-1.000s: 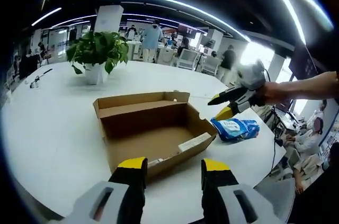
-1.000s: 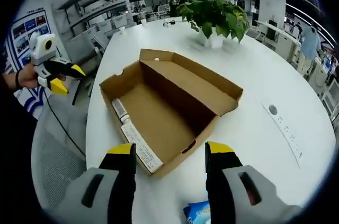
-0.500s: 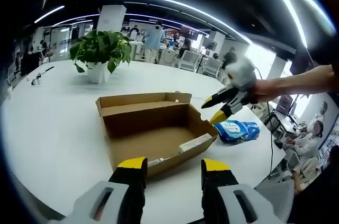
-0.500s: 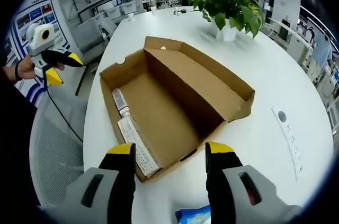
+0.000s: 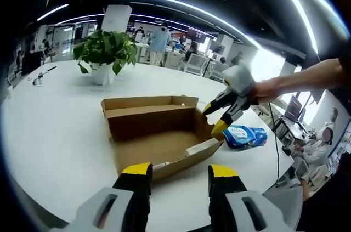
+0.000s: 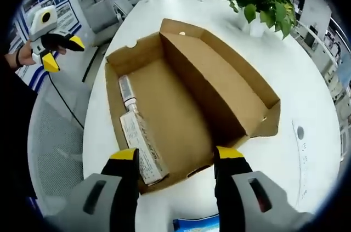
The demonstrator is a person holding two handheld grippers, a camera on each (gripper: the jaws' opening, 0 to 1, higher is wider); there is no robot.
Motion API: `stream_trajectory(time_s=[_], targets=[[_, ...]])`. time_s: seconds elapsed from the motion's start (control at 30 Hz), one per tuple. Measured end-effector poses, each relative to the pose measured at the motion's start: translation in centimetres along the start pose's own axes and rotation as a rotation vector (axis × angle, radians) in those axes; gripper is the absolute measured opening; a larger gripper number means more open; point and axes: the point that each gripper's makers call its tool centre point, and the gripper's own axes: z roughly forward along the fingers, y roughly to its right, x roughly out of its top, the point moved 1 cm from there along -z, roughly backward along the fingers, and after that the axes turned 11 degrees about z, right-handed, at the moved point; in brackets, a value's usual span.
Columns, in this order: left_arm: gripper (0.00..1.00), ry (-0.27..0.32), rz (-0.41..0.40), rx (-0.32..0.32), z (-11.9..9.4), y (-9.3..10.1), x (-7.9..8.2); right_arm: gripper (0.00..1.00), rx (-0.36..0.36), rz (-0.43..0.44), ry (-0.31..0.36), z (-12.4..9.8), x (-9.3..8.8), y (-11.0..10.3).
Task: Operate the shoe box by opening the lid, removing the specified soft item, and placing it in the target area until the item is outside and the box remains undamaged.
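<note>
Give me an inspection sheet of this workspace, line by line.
Surface: white round table, mostly bare.
Job's things: cardboard shoe box open, a tube and a flat carton inside; blue soft pack lies on the table outside the box.
Clutter: potted plant; small dark items at the far edge.
Grippers: left gripper open and empty; right gripper open, above the box's near end.
Cables: one trails from the left gripper.
Surroundings: open office, desks, people, ceiling lights.
</note>
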Motion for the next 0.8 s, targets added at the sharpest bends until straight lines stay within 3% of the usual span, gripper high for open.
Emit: stream_trajectory(time_s=[0.23,0.47,0.6,0.8], targets=[[0.41,0.003,-0.01,0.006,-0.8,-0.6,-0.5,0.55,0.037,-0.086,-0.094,1.9,-0.6,-1.8],[0.41,-0.002,-0.017,0.01,-1.5,-1.2,-1.2,0.48,0.047,-0.123,-0.131,3.3,-0.4,-2.6],[0.41,-0.002,-0.022,0.013,-1.8,-1.6,-1.5,0.54,0.01,-0.135,-0.118,3.1,0.0,-1.9],[0.41,-0.002,-0.025,0.01,-1.9,-1.9,-1.6,0.52,-0.05,-0.113,-0.104,2.6,0.1,-0.2]])
